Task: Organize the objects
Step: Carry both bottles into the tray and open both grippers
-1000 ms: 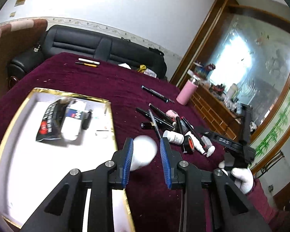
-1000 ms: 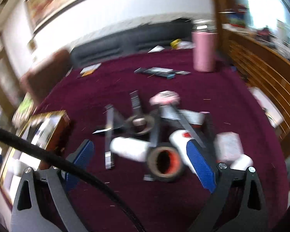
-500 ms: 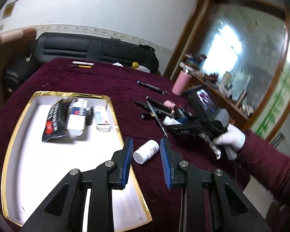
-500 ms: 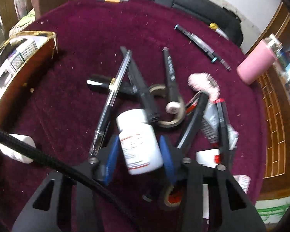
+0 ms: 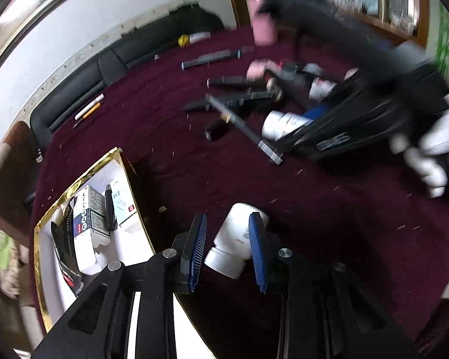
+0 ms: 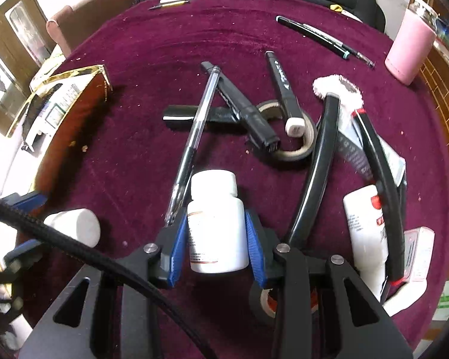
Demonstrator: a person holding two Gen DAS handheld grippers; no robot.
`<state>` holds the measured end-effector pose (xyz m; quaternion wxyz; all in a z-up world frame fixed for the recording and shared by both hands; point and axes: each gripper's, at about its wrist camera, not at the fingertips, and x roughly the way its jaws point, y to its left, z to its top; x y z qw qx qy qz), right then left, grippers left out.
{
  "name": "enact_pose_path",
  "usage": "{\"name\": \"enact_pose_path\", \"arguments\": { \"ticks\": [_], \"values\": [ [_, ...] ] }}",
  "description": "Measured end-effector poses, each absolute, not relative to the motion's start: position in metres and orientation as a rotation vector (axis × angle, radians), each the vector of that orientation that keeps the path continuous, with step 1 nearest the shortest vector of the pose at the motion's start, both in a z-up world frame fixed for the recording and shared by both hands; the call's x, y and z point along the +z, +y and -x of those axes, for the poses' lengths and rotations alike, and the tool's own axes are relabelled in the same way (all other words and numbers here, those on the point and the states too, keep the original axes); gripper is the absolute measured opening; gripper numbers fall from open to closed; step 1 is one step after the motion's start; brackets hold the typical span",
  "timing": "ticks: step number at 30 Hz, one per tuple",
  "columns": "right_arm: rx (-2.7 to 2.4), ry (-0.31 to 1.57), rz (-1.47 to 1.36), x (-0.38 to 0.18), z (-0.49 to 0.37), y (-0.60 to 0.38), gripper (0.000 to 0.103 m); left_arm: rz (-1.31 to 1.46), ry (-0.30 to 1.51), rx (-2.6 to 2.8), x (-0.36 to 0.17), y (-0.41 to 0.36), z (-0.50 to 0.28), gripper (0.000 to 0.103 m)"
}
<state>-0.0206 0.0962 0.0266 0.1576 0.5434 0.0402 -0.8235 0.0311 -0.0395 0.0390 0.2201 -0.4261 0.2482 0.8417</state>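
Meanwhile, the right claw point(image 6: 218, 240) is closing around a labelled white bottle point(image 6: 216, 224) beside bare cloth point(image 6: 128, 161).

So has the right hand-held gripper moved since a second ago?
Yes. The right hand-held gripper has come down onto the pile; its jaws are closing around the white labelled bottle, which lay farther off before, with the pink tumbler standing fixed.

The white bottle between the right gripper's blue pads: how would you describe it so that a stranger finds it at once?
On the maroon tablecloth, look at the near edge of the pile of pens and tape rolls. The labelled white bottle lies there, cap pointing away, between the blue pads of the closing right gripper. The plain white bottle to its left has no visible label.
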Motion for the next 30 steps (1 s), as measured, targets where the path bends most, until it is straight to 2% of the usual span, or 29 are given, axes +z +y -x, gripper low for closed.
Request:
{"name": "enact_pose_path", "arguments": {
  "ticks": [3, 5, 6, 7, 15, 17, 19, 20, 21, 22, 24, 30],
  "values": [
    [-2.347, 0.098, -1.543, 0.027, 0.020, 0.097, 0.035, 1.158, 0.625, 2.305, 0.048, -0.046, -0.034, 0.026],
    [-2.339, 0.087, -1.538, 0.027, 0.020, 0.097, 0.035, 1.145, 0.606, 2.277, 0.052, -0.053, -0.039, 0.038],
    [-2.337, 0.078, -1.536, 0.026, 0.020, 0.097, 0.035, 1.152, 0.615, 2.258, 0.050, -0.056, -0.039, 0.050],
    [-2.335, 0.068, -1.533, 0.026, 0.019, 0.097, 0.035, 1.163, 0.633, 2.248, 0.048, -0.056, -0.038, 0.053],
    [-2.348, 0.027, -1.515, 0.026, 0.019, 0.093, 0.035, 1.301, 0.802, 2.123, 0.010, -0.036, -0.015, 0.053],
    [-2.360, 0.024, -1.515, 0.026, 0.020, 0.093, 0.034, 1.309, 0.774, 2.123, 0.009, -0.032, -0.010, 0.053],
    [-2.367, 0.010, -1.518, 0.025, 0.023, 0.093, 0.034, 1.337, 0.729, 2.131, 0.010, -0.032, -0.007, 0.052],
    [-2.369, 0.001, -1.516, 0.026, 0.024, 0.092, 0.035, 1.336, 0.713, 2.129, 0.010, -0.033, -0.008, 0.048],
    [-2.370, -0.006, -1.517, 0.025, 0.025, 0.091, 0.034, 1.335, 0.671, 2.108, 0.012, -0.035, -0.013, 0.031],
    [-2.372, -0.006, -1.520, 0.025, 0.024, 0.091, 0.034, 1.333, 0.637, 2.101, 0.013, -0.037, -0.017, 0.029],
    [-2.370, -0.020, -1.529, 0.026, 0.023, 0.092, 0.034, 1.310, 0.616, 2.123, 0.015, -0.042, -0.024, 0.029],
    [-2.333, -0.206, -1.516, 0.032, 0.013, 0.111, 0.034, 1.266, 0.242, 2.219, 0.042, -0.094, -0.038, 0.029]
  ]
}}
